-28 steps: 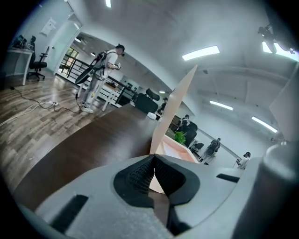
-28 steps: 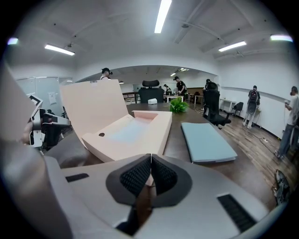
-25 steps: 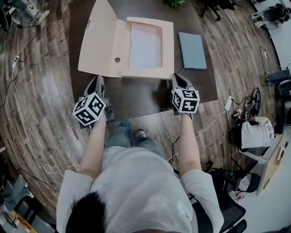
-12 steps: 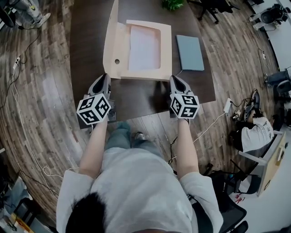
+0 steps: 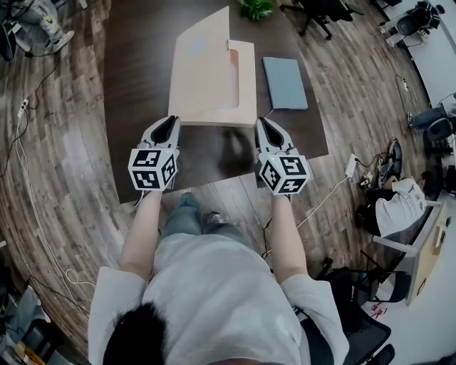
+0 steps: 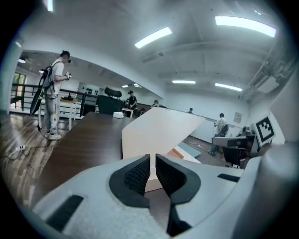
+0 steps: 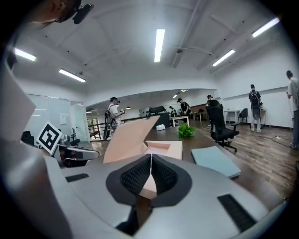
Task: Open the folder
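One beige box folder (image 5: 244, 85) at the middle of the dark wooden surface (image 5: 135, 85), long side running away from the person. One cover flap (image 5: 201, 64), hinged along the left side, held at a slant over the tray, neither laid flat open nor fully shut. Narrow strip of the tray's right rim exposed beside the flap.

One blue-grey flat folder (image 5: 284, 82) to the right, lying flat, apart from the box folder. One green plant (image 5: 255, 8) at the far edge.

Two grippers, each carrying one marker cube.
- Left gripper (image 5: 171, 120): near the near left corner of the box folder; fingers (image 6: 138, 175) closed together, nothing between them.
- Right gripper (image 5: 261, 121): near the near right corner; fingers (image 7: 163, 176) closed together, nothing between them.

Both pointed toward the far edge of the surface.
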Available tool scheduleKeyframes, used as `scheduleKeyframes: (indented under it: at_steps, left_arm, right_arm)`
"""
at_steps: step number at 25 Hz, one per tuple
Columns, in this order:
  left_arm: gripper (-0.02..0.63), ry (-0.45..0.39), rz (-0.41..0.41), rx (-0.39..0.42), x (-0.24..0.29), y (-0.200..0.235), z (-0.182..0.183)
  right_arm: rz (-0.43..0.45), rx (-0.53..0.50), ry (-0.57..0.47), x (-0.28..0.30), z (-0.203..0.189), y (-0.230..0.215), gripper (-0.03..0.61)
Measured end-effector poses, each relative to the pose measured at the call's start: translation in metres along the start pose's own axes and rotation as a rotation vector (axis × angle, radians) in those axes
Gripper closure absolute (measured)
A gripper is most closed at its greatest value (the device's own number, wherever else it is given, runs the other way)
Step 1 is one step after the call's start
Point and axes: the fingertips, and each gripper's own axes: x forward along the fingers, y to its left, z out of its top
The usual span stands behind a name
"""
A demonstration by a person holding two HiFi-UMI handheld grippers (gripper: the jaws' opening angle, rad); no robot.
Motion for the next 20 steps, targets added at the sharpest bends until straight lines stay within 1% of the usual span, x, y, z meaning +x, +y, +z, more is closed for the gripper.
scheduleKeyframes:
  at_steps: [3, 6, 10, 15, 20]
  left_arm:
    - [0.604, -0.027, 0.025, 0.065, -0.012, -0.005, 0.009]
    - [0.604, -0.081, 0.069, 0.095, -0.031, -0.007, 0.023]
    - [0.606, -0.138, 0.091, 0.116, -0.054, -0.014, 0.04]
    - [0.604, -0.201, 0.105, 0.129, -0.087, -0.026, 0.06]
    - [0.604, -0.26, 0.126, 0.144, -0.116, -0.035, 0.079]
  right_arm:
    - [0.016, -0.004, -0.018, -0.006, 0.006, 0.005, 0.566]
    - [0.037, -0.005, -0.039, -0.012, 0.012, 0.013, 0.566]
    - [0.055, -0.015, -0.064, -0.023, 0.019, 0.021, 0.566]
    - [0.056, -0.024, -0.097, -0.042, 0.028, 0.031, 0.566]
    - [0.081, -0.065, -0.125, -0.058, 0.041, 0.044, 0.566]
